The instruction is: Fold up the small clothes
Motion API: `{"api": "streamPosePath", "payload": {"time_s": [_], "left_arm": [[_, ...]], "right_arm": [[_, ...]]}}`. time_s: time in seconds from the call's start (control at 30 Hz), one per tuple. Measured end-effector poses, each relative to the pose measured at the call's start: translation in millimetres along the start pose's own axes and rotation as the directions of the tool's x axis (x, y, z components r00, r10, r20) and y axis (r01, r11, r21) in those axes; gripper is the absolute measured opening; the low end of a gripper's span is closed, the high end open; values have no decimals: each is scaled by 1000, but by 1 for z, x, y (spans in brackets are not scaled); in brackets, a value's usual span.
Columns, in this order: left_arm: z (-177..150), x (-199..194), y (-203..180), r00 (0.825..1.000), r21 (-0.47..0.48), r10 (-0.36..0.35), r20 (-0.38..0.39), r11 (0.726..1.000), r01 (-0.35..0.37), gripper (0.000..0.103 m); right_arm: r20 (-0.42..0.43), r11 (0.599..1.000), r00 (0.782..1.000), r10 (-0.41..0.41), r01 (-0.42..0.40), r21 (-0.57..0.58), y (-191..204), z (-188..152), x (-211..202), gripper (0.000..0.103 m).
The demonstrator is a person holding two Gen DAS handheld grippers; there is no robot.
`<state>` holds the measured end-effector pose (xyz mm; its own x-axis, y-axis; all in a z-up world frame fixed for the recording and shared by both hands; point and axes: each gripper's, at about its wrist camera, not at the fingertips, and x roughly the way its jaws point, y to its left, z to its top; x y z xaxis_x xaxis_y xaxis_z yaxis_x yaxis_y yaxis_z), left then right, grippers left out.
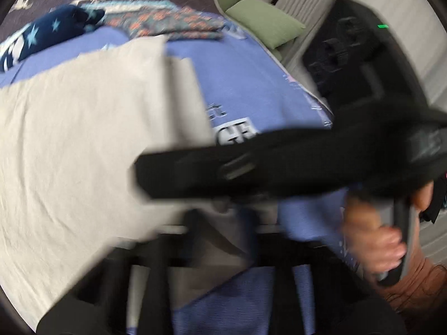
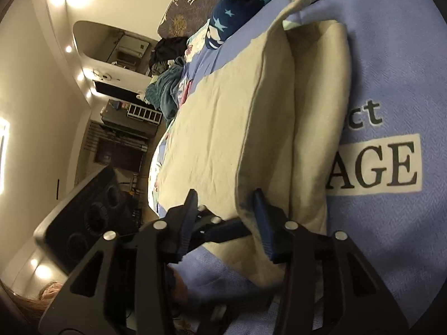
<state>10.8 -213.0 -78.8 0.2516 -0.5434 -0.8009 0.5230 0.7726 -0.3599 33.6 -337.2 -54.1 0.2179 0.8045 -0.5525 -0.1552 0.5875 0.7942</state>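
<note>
Right wrist view shows our right gripper (image 2: 226,209) with open jaws astride the cloth's (image 2: 223,128) near folded edge; left gripper (image 1: 223,254) shut, so we should pinch squarely before lifting.

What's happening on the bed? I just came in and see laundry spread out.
A person is folding a beige cloth on a blue blanket, with a hand-held gripper in each hand. The right hand-held gripper is open, straddling the cloth's folded near edge. The left hand-held gripper is shut; the blur hides any catch. More clothes wait beyond.
</note>
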Motion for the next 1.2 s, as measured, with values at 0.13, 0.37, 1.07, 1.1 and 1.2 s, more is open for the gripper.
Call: {"api": "streamPosePath", "payload": {"time_s": [0.13,0.37,1.07,1.1,1.2], "left_arm": [[-3,-5,17,998,-66,-61,3,996,61,5],[-7,-7,18,998,-56,-69,12,996,70,5],[-3,0,1,989,74,-146,-13,986,146,5],[-4,0,2,990,70,-143,-10,987,143,5],[-6,-4,10,991,48,-132,3,990,132,5]], "right_arm": [[136,982,974,-183,188,-25,-4,13,-28,45],[174,911,895,-410,412,23,-38,47,-21,39],[247,922,904,-348,378,-85,-36,49,-39,10],[218,928,924,-314,347,-135,-32,34,-42,10],[136,933,958,-251,277,-231,-24,-6,-49,10]]}}
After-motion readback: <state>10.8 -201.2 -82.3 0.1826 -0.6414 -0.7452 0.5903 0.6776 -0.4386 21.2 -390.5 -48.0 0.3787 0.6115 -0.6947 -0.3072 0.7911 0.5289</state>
